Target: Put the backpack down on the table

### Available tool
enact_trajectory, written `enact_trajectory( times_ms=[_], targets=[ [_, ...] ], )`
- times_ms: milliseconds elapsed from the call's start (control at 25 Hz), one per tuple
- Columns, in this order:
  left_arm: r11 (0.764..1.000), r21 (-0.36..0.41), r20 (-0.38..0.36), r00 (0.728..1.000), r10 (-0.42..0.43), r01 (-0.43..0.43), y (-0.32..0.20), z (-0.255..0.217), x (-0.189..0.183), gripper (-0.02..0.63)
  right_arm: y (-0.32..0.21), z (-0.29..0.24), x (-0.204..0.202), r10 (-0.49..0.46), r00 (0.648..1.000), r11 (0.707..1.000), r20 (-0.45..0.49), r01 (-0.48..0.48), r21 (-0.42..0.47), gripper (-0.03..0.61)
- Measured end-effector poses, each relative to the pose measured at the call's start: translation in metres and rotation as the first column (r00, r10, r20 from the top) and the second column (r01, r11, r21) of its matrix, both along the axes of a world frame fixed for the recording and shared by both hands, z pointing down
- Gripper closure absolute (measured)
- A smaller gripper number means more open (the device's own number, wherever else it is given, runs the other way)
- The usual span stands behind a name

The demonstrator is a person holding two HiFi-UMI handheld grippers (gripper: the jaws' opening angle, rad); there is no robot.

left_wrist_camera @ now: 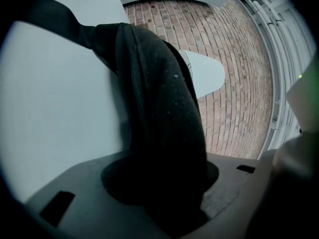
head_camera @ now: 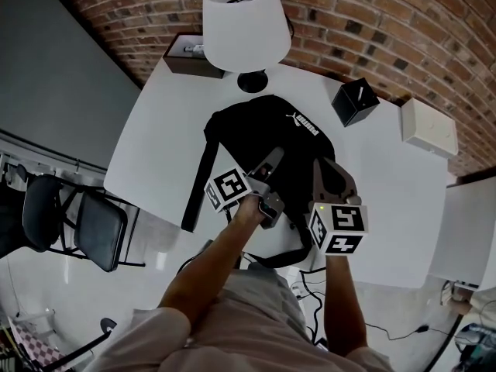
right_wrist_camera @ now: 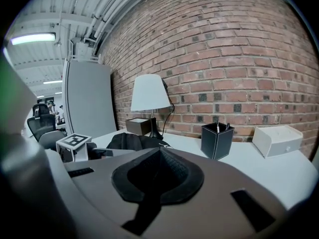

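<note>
Brick-walled office corner.
Red brick wall (head_camera: 372, 22), grey partition panel (head_camera: 46, 68), white rectangular table (head_camera: 155, 146), black padded office chairs (head_camera: 99, 231), lit ceiling strip light (right_wrist_camera: 32, 38).

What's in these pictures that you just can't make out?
- Head view: the lampshade covers part of the dark box.
- Head view: the left gripper and right gripper hide the backpack's near edge.
- Right gripper view: the pen holder's contents are too small.
</note>
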State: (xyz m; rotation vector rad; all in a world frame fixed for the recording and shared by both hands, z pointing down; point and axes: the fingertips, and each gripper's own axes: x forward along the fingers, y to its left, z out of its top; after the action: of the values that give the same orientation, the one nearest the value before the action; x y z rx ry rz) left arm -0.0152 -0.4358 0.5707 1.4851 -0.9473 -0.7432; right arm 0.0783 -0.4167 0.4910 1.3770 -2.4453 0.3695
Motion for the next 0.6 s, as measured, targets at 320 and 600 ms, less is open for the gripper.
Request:
enact_trajectory(
  times_ms=[320,600],
  targets=[
    [1.000,-0.002,0.011,1.000,0.005,-0.005,0.004,0.012,-0.004,0.445,0.002,0.006,-0.005,-0.029,1.000,0.999,0.003,0.029,-0.016,0.575],
    [1.000,0.011,0.027,1.000,0.013,-0.014,0.008,0.018,-0.006,0.413,0.006,0.011,-0.011,-0.062,0.998,0.998,-0.001,0.062,-0.030,0.575]
  ],
)
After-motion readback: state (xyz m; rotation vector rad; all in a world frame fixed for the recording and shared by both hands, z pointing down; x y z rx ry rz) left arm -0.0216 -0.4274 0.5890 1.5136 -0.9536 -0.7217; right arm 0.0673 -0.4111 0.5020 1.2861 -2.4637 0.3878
